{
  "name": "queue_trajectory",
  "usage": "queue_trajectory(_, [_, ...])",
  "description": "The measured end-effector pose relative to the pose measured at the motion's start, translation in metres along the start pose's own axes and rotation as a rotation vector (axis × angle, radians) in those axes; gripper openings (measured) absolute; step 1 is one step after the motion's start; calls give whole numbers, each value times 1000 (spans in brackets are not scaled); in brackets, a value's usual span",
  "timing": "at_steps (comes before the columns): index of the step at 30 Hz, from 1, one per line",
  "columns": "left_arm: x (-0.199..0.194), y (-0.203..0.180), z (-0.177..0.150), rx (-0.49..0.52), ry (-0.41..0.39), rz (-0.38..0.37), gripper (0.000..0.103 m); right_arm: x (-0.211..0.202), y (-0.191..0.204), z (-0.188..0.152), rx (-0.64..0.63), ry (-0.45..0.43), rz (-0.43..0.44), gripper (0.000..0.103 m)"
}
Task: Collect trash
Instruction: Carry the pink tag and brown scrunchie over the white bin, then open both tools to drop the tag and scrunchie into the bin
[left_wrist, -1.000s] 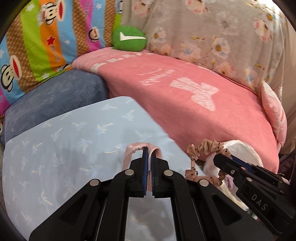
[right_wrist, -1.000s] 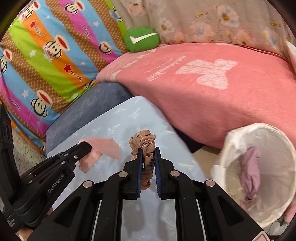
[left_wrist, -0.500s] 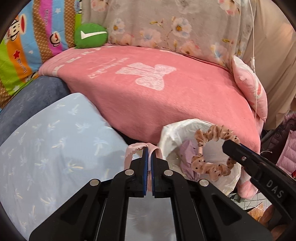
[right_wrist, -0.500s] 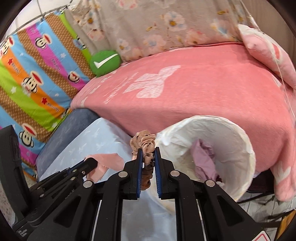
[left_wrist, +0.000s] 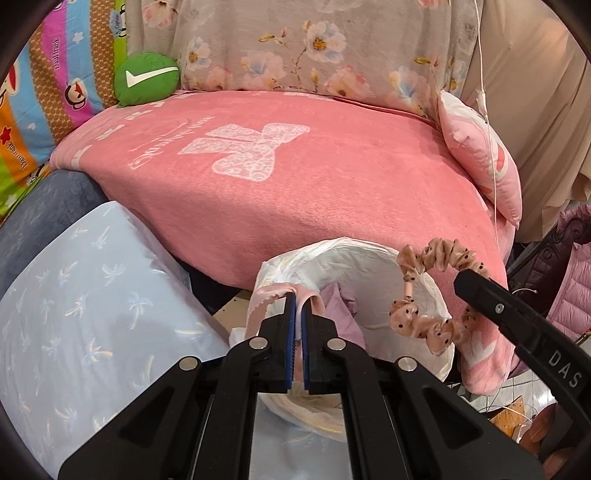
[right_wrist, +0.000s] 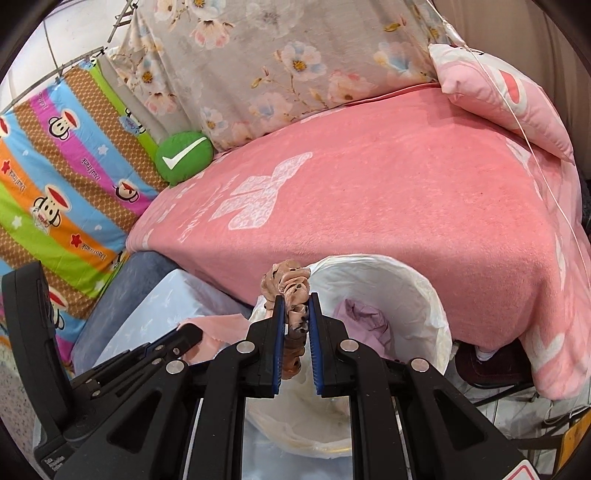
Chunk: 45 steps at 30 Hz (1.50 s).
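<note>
My left gripper (left_wrist: 295, 300) is shut on a scrap of pink cloth (left_wrist: 266, 300), holding it over the near rim of a white-lined bin (left_wrist: 354, 254). My right gripper (right_wrist: 293, 301) is shut on a peach scrunchie with black dots (right_wrist: 290, 282), also above the bin (right_wrist: 388, 277). In the left wrist view the scrunchie (left_wrist: 428, 328) hangs as a loop from the right gripper over the bin's right side. A crumpled lilac piece (right_wrist: 364, 319) lies inside the bin. The right wrist view shows the pink cloth (right_wrist: 218, 332) in the left gripper at lower left.
A bed with a pink blanket (left_wrist: 295, 177) stands right behind the bin. A light blue cushion (left_wrist: 92, 314) lies to the left, beside a dark blue cushion (left_wrist: 40, 206). A green round pillow (left_wrist: 147, 79) and a pink pillow (left_wrist: 484, 158) sit on the bed. A pink jacket (left_wrist: 570, 288) hangs at right.
Both grippers have swung right, from over the light blue cushion to over the bin, each still holding its item. The bin now sits centred beneath them.
</note>
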<state>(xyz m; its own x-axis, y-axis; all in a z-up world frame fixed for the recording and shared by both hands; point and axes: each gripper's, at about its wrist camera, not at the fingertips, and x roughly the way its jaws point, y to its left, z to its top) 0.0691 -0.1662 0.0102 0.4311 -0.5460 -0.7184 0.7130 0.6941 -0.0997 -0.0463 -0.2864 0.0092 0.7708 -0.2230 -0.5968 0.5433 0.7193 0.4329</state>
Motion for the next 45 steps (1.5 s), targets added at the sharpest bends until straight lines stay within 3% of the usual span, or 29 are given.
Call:
queue_trajectory(10, [12,-12,0,18,33,-33,3,1,-7,3,16,-5,-14,12])
queue_trajectory(24, [24,-1,-4,-12,79,-49,5,13,-3,1,9,17,-29,12])
queue_trajectory(27, [25,9,-5,-42,86,-39,18,18,-1,2,2,27,-29,12])
queue_trajectory(29, [24,15,-6,-60,78,-25,41,22,0,3,-3,33,-30,12])
queue_trajectory(31, [21,20,-6,-69,59,-9,49,26,2,3,-7,41,-28,12])
queue_trajectory(41, [12,33,-7,-73,36,17,49,46,15,-1,-36,80,-29,26])
queue_trajectory(43, [10,35,-9,-74,29,24,50,48,16,-5,-39,91,-32,37])
queue_trajectory(45, [6,36,-11,-76,24,32,53,50,17,-9,-54,108,-35,40])
